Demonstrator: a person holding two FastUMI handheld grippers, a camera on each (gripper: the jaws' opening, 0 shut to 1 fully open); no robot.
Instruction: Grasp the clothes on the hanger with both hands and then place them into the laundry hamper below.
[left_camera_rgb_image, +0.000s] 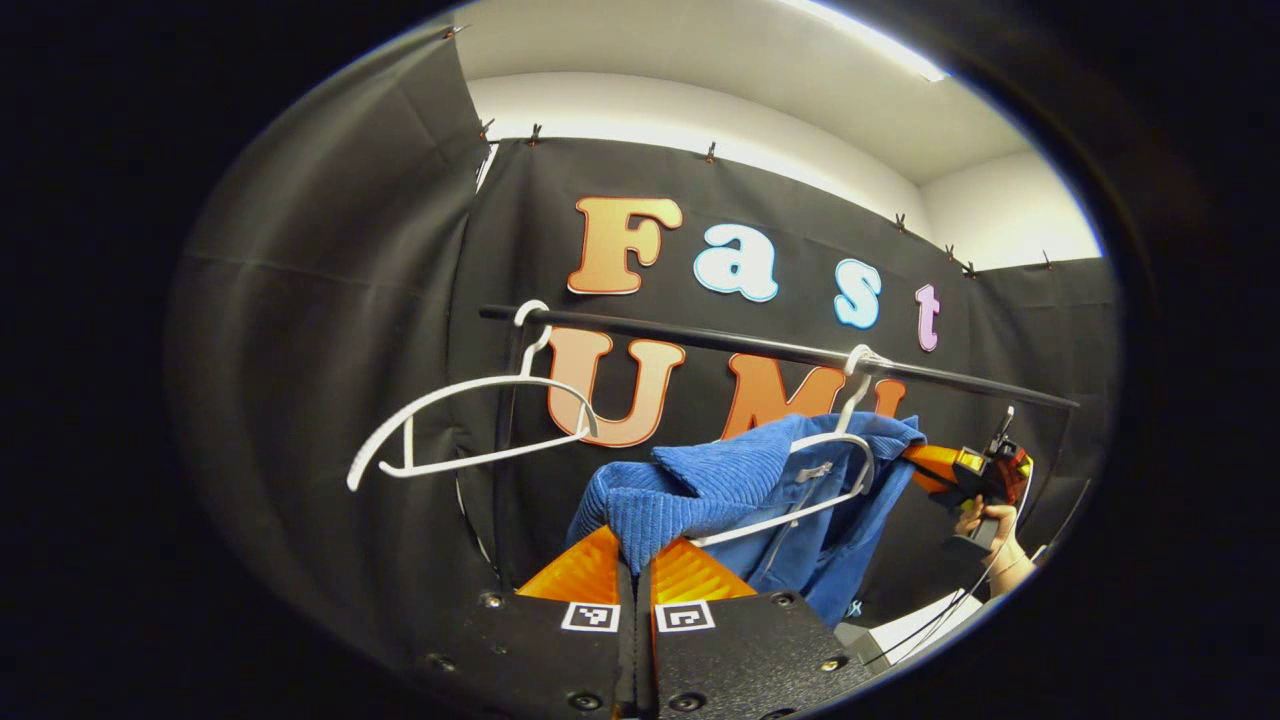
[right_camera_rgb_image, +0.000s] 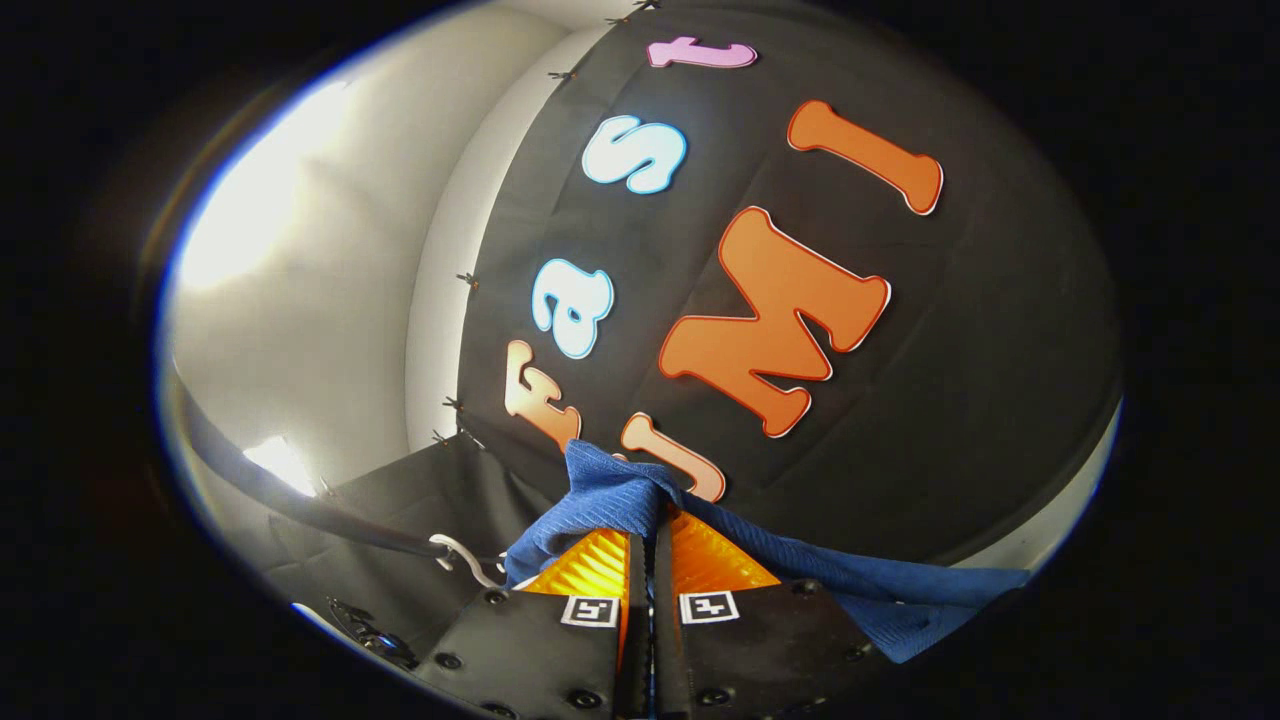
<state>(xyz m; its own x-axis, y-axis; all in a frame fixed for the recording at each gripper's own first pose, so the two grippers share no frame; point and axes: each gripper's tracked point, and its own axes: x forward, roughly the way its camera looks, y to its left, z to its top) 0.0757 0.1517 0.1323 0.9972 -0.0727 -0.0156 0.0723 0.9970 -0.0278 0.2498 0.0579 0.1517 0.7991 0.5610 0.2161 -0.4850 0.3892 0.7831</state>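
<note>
Two white hangers on one black rail (left_camera_rgb_image: 720, 342). The empty hanger (left_camera_rgb_image: 470, 420) hangs far left, swung at a tilt. The loaded hanger (left_camera_rgb_image: 835, 470) hangs to the right, well apart from it, still hooked on the rail.

One blue garment (left_camera_rgb_image: 760, 500), ribbed knit with a zipper down the front, partly pulled off the loaded hanger. Its left shoulder is bunched up and dragged toward you.

Your left gripper (left_camera_rgb_image: 636, 565) is clamped on that bunched shoulder; both orange fingers (left_camera_rgb_image: 580, 570) are pressed together with the cloth between them at the tips.

Your right gripper (right_camera_rgb_image: 645, 545) is clamped on the same garment too, with blue fabric pinched between its two orange fingers (right_camera_rgb_image: 590, 565) and trailing off to the right. From the left gripper view that gripper (left_camera_rgb_image: 985, 470) sits at the garment's right shoulder, with your hand (left_camera_rgb_image: 990, 535) holding it from below.

In the right gripper view, one hanger hook (right_camera_rgb_image: 465, 558) shows on the rail just left of the fingers.
</note>
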